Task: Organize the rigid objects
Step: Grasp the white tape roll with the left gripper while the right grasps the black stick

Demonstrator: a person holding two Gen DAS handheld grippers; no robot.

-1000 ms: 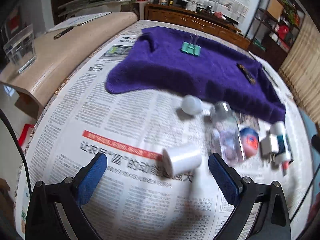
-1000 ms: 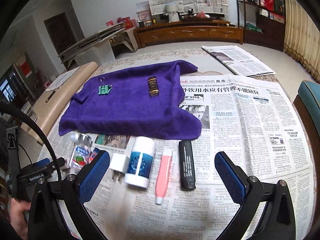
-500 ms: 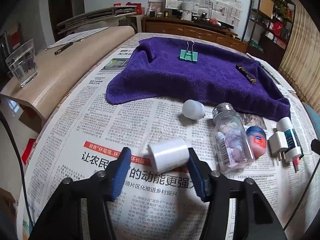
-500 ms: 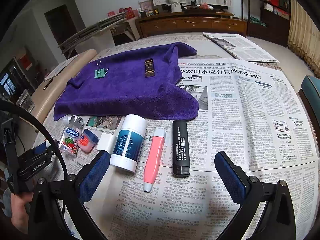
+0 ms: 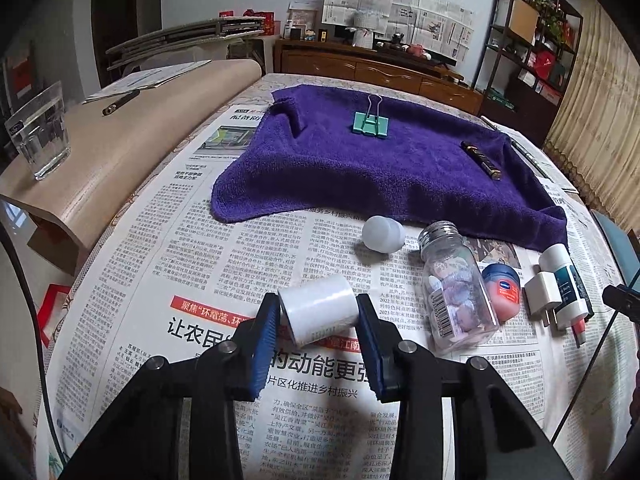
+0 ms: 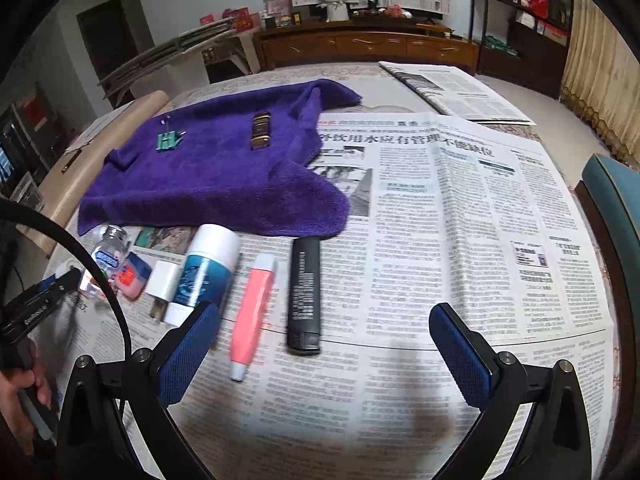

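Observation:
A white cylinder [image 5: 318, 312] lies on its side on the newspaper, and my left gripper [image 5: 318, 305] is closing on it, both blue pads touching its ends. To its right lie a white round cap [image 5: 383, 233], a clear pill bottle [image 5: 456, 288], a small red-and-blue jar [image 5: 502, 290] and a white charger plug [image 5: 540, 292]. My right gripper [image 6: 324, 314] stands open and holds nothing, low over a pink tube [image 6: 254, 312] and a black lighter [image 6: 305, 292]. A white-and-blue bottle [image 6: 204, 268] lies left of the tube.
A purple towel [image 5: 380, 168] at the back carries a green binder clip [image 5: 371, 124] and a brown ribbed piece [image 6: 261, 130]. A curved wooden side table [image 5: 120, 152] with a glass of water [image 5: 38, 132] stands left. A teal chair [image 6: 612, 208] is at the right edge.
The left gripper's jaws went from wide open to closed against the white cylinder. The right gripper sank closer to the pink tube and the lighter, still open.

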